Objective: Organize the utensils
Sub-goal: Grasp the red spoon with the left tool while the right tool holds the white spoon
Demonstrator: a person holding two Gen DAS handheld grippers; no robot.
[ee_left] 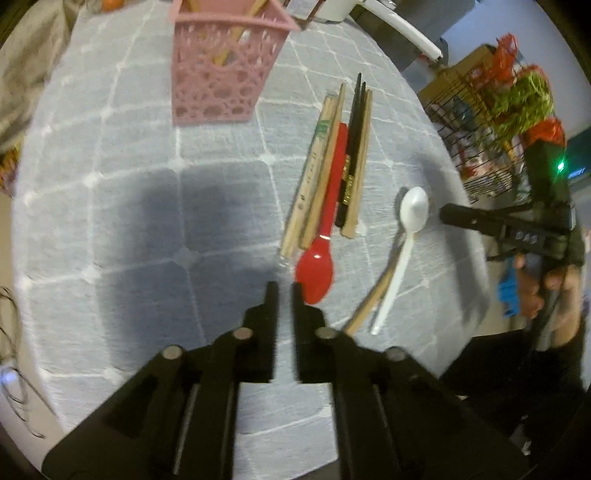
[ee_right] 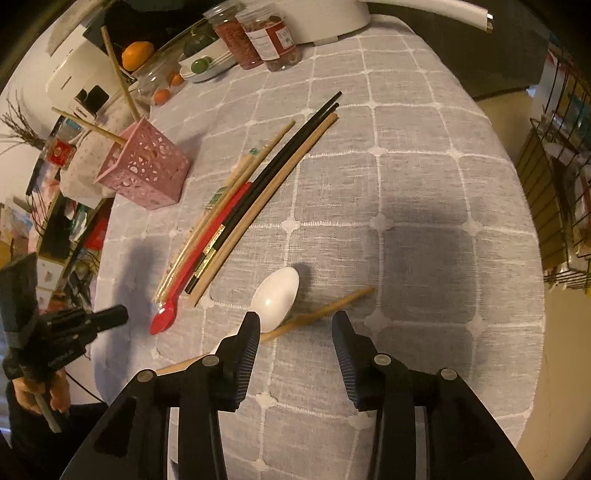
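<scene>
A pink lattice basket (ee_left: 221, 70) stands at the far side of the table with wooden chopsticks in it; it also shows in the right wrist view (ee_right: 146, 170). A bundle of wooden and black chopsticks (ee_left: 332, 158) lies with a red spoon (ee_left: 317, 266) on the cloth. A white spoon (ee_left: 406, 236) lies across one loose wooden chopstick (ee_right: 325, 310). My left gripper (ee_left: 284, 291) is shut and empty, just left of the red spoon's bowl. My right gripper (ee_right: 293, 325) is open and empty above the white spoon (ee_right: 277, 299) and the loose chopstick.
The round table has a grey checked cloth (ee_right: 406, 184). Jars (ee_right: 269, 33), a plate and oranges (ee_right: 136, 55) stand at its far edge. A wire rack (ee_left: 476, 122) stands beside the table. The table edge is close on the right.
</scene>
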